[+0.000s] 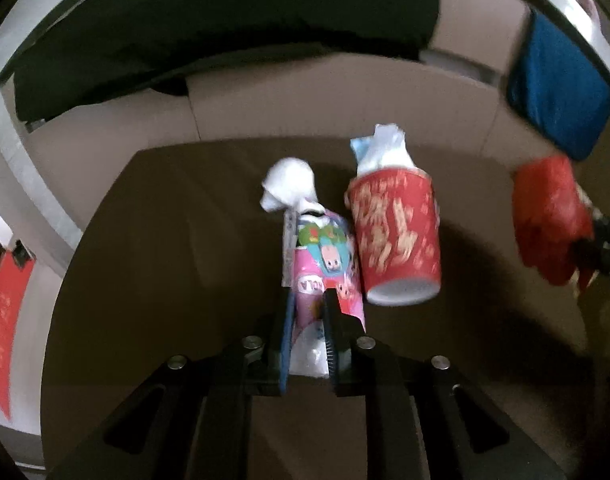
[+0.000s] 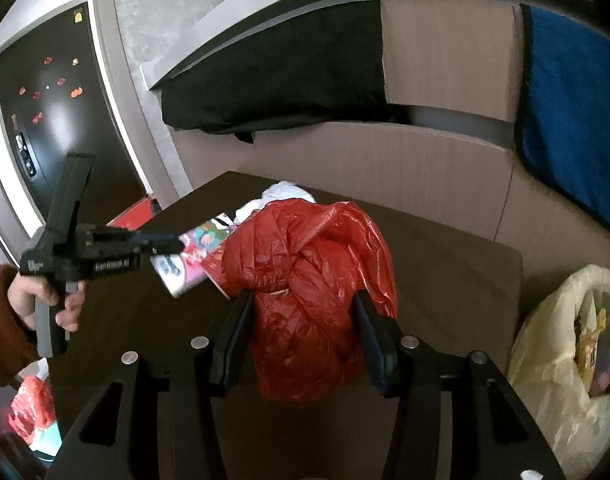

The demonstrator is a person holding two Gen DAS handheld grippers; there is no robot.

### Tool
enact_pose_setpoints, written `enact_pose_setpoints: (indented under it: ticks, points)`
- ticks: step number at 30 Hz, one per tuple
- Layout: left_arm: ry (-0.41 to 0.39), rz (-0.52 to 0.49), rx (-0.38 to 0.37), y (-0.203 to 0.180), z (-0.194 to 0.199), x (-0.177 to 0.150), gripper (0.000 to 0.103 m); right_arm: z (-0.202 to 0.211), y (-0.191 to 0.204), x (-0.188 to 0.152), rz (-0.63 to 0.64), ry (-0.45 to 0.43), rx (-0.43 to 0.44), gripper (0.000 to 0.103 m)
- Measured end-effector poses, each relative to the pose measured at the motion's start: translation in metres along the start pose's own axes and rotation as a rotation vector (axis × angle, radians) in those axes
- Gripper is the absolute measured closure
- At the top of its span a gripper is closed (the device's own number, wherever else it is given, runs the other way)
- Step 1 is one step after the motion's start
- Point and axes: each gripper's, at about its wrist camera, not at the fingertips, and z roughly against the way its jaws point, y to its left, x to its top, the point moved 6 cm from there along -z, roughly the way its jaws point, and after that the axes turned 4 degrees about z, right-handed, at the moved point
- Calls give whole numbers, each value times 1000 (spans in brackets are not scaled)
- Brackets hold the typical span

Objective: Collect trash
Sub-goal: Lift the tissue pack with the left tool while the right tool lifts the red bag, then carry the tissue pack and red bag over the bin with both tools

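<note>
My left gripper (image 1: 309,300) is shut on a pink printed packet (image 1: 325,256), whose lower end sits between the pads. A crumpled white tissue (image 1: 291,184) lies just beyond the packet. Beside it on the right is a red paper cup (image 1: 397,232) stuffed with tissue, tilted with its base toward the camera. My right gripper (image 2: 303,300) is shut on a crumpled red plastic bag (image 2: 305,264) above the dark brown table (image 2: 445,280). The red bag (image 1: 549,220) also shows at the right of the left wrist view. The left gripper (image 2: 165,244) and packet (image 2: 197,252) show in the right wrist view.
A pale yellow plastic bag (image 2: 565,344) with rubbish inside stands open off the table's right edge. Cardboard panels (image 2: 385,160) wall the far side, draped with a black cloth (image 2: 277,72) and a blue towel (image 2: 573,100). Another red bag (image 2: 31,408) lies low at the left.
</note>
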Motion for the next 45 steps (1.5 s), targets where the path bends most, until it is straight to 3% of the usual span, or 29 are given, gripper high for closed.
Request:
enact_pose_setpoints:
  ticks: [2,3,9,16,20,27,31,34,39,45]
  points:
    - [7,-20,-12,-5,-3,-6,58,1,0,-5,-11,6,6,56]
    - [21,-12,-26,-7,-5,-8,56,0,-1,-7,-17,10,6,56]
    - [20,61,20,-7,-20,-8,52,-1,-3,-17,-32,31,0,56]
    - [40,-12,118,-27,-39,-8,50,-3,-6,-27,-42,48,-4,56]
    - [-1,124,56,-17,-24,-2,57,1,-8,-29,-30,47,-25,56]
    - [-209,171,54,-25,43,22,59,22,-9,-7,-7,-35,-39,56]
    - [-387,138,66,-54,105,47,59,47,-7,23,19,-122,-50,56]
    - [-475,120,43,-76,136,61,59,74,-9,47,39,-192,-84,56]
    - [-566,61,-9,-130,171,73,59,131,-21,73,56,-309,-140,56]
    - [-583,26,-87,-193,177,81,59,187,-61,73,39,-373,-236,56]
